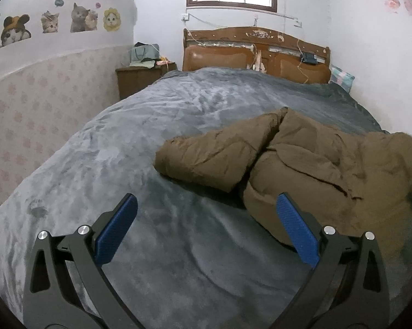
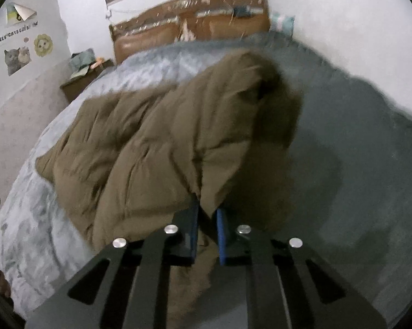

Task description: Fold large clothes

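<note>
A large brown padded coat [image 1: 302, 164] lies crumpled on the grey-blue bed cover [image 1: 151, 137], one sleeve stretched to the left. My left gripper [image 1: 206, 211] is open and empty, just above the cover, its right finger against the coat's near edge. In the right wrist view the coat [image 2: 156, 142] fills the middle. My right gripper [image 2: 207, 213] is shut on the coat's near edge, with cloth bunched between the blue pads. The image is blurred with motion.
A wooden headboard [image 1: 255, 52] stands at the far end of the bed. A bedside cabinet [image 1: 140, 79] with bags on it stands at the far left by the wall. A checked pillow [image 1: 341, 78] lies at the far right.
</note>
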